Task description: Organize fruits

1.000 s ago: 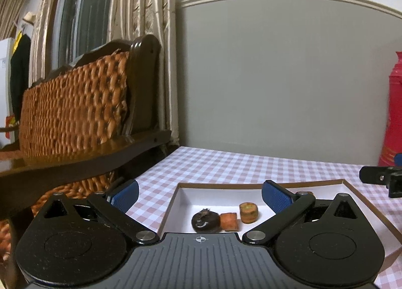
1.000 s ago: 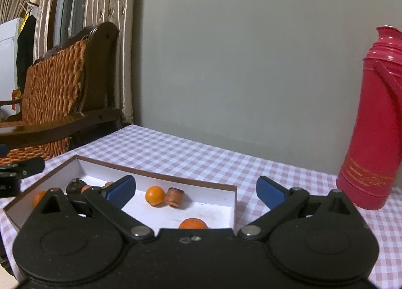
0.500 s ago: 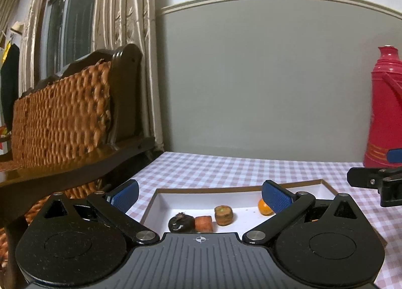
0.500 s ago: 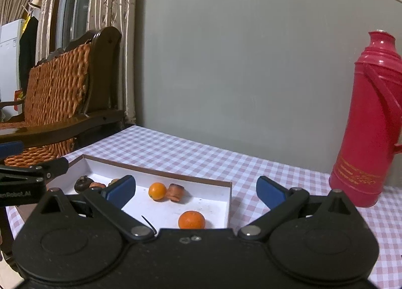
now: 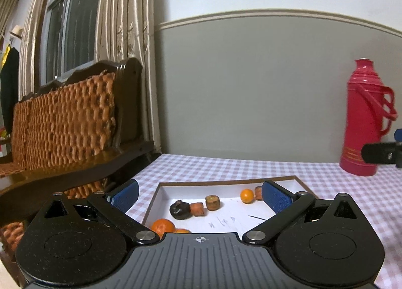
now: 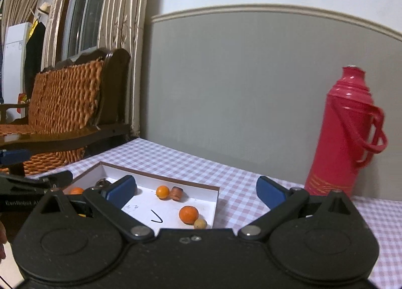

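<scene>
Left gripper: blue pads spread wide, nothing between them — it hangs above the near left end of the box.
Right gripper: pads spread just as wide, holding nothing, over the box's near right part.
Box: shallow, white inside with a brown rim, lying on the pink-and-white checked tablecloth; pen marks on its floor.
Fruits, left end: a dark shrivelled fruit touching a small orange-red piece, a brownish round piece just beside them, and a mandarin nearer the camera.
Fruits, middle: a small orange beside a reddish piece.
Fruits, right end: a larger mandarin touching a small yellowish fruit — both near the box's right wall.
Thermos: red, upright on the cloth, well apart from the box.
Chair: dark wood with woven rattan, left of the table.
</scene>
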The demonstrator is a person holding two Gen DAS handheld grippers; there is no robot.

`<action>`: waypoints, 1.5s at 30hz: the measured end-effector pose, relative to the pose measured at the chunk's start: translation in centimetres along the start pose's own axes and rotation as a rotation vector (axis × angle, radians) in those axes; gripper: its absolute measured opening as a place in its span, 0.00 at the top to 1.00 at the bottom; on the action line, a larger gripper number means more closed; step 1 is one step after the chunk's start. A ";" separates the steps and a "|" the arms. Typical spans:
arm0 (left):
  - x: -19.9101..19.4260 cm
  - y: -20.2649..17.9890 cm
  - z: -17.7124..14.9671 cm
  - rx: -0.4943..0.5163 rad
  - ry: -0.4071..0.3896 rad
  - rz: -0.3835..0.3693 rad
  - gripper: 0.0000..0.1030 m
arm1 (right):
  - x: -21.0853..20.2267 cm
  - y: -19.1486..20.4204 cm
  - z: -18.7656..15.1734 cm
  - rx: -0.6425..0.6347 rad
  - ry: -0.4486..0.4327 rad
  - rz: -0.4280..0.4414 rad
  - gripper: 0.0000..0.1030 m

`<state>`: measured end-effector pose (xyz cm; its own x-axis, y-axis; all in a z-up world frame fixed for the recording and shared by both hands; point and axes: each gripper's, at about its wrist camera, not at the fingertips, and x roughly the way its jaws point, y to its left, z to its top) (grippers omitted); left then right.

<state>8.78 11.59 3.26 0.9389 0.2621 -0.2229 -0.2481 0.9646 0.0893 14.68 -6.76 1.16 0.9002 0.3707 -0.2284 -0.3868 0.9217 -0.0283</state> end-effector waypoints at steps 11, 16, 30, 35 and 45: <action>-7.5 0.8 -0.9 0.029 -0.035 -0.042 0.00 | -8.4 1.5 -1.9 0.004 -0.026 -0.039 0.06; -10.6 0.7 -1.9 0.039 -0.076 -0.056 0.00 | -10.9 2.2 -3.9 0.016 -0.040 -0.064 0.06; -11.5 -0.3 -6.1 0.030 -0.107 -0.083 0.00 | -10.9 2.6 -10.5 0.010 -0.068 -0.129 0.06; -11.8 -0.3 -6.5 -0.009 -0.120 -0.098 0.00 | -11.4 2.4 -10.9 0.022 -0.096 -0.120 0.06; -11.9 -0.7 -6.7 -0.013 -0.130 -0.101 0.00 | -11.7 2.0 -10.6 0.049 -0.118 -0.120 0.06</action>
<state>-3.77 8.01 -0.63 0.9821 0.1583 -0.1026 -0.1527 0.9865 0.0599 1.27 -10.49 -6.58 0.9578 0.2656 -0.1099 -0.2673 0.9636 -0.0006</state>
